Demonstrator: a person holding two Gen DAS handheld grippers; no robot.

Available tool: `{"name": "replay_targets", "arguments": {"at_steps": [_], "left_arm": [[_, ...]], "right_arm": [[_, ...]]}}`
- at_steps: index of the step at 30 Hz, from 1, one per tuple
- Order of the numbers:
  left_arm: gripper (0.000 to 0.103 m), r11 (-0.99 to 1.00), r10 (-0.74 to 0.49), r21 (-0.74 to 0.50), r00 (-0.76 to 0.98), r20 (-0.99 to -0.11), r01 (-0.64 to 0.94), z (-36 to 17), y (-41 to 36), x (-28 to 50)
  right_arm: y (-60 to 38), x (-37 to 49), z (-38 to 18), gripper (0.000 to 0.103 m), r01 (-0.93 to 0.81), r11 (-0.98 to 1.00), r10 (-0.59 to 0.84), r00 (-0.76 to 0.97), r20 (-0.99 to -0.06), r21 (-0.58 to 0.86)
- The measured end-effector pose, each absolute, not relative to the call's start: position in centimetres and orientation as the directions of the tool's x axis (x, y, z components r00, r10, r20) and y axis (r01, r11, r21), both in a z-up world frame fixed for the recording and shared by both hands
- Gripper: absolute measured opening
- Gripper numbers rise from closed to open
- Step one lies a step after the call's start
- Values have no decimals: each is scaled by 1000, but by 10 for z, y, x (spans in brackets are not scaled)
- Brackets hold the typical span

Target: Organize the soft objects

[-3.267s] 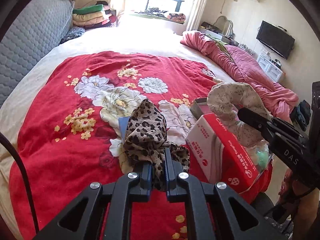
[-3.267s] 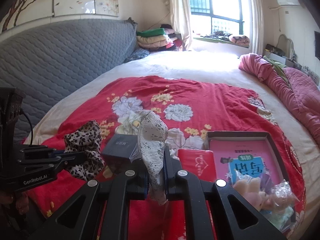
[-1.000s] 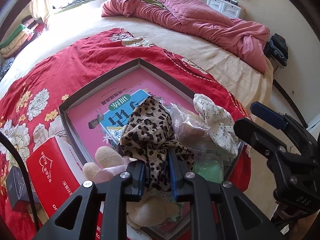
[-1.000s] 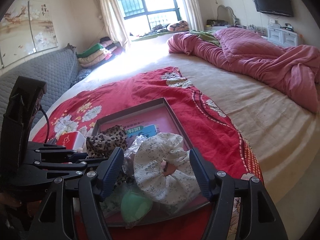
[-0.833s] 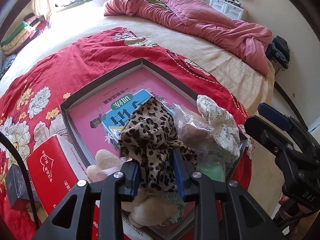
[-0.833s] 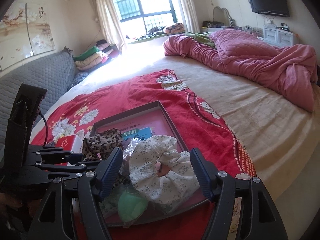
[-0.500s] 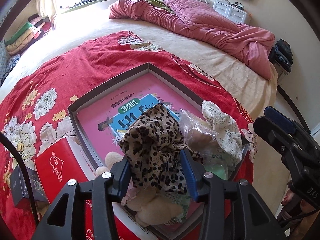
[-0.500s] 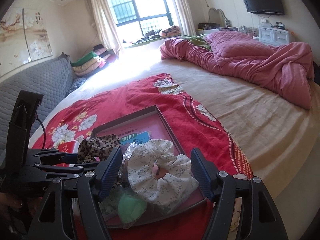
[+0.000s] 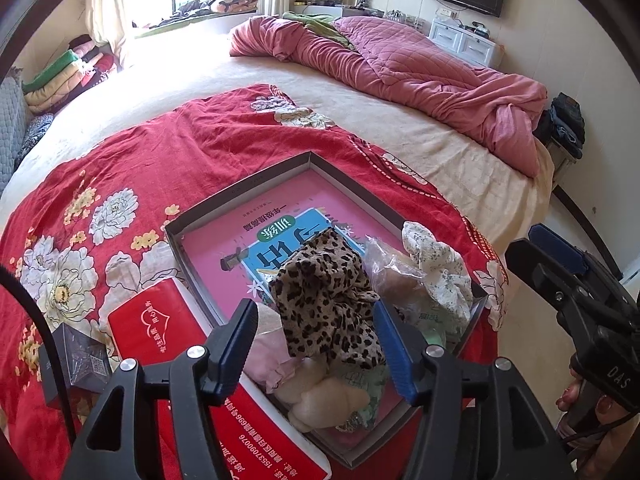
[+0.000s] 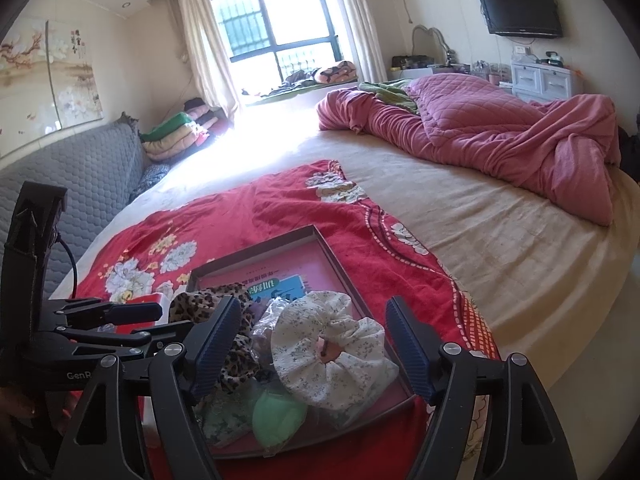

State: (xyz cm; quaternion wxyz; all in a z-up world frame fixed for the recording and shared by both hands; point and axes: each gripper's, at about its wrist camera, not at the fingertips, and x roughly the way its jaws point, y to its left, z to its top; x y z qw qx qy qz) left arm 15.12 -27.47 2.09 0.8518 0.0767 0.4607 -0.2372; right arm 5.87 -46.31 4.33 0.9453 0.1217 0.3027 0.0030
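A cream-sheeted bed [image 9: 360, 92] carries a crumpled pink quilt [image 9: 404, 64] at its far side and a red floral blanket [image 9: 168, 160] nearer the cameras. On that blanket sits a shallow grey box lid [image 9: 240, 196] lined with a pink booklet [image 9: 280, 208]. Beside it lies a red carton [image 9: 160, 328]. Inside the lid, the leopard-print scrunchie [image 9: 328, 304] rests between the fingers of the left gripper [image 9: 316, 344], whose jaws are opening — the pads appear clear of the fabric, though the right pad is very close. The white floral scrunchie [image 10: 332, 356] lies between the spread, still-widening jaws of the right gripper [image 10: 312, 344], untouched. A green soft item [image 10: 276, 412] sits near the lid's front edge.
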Motion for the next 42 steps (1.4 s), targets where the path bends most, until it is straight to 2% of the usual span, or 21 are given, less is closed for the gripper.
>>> {"name": "replay_targets", "arguments": {"at_steps": [14,23,28,35,42], "left_arm": [[64,885,-344,-99,495,-798,455,38,-249,138],[75,895,-340,-105,511,-789,433,44,-230,129],[83,903,-320,-87,526,-788,420,47,-215,117],[84,916,-292,-72,535,-793,394,45,-187,96],[84,929,-271,-68,546,-793,363,44,-162,69]], "right_arm": [[-453,51,52,77,126,962,43,804,-593,241],[-432,44,55,77,158,968,-6,789,-614,194],[-407,31,64,77,234,966,-116,777,-619,112],[-371,-1,72,78,283,950,-143,772,-620,134],[-331,-30,86,78,206,974,-113,798,-592,92]]}}
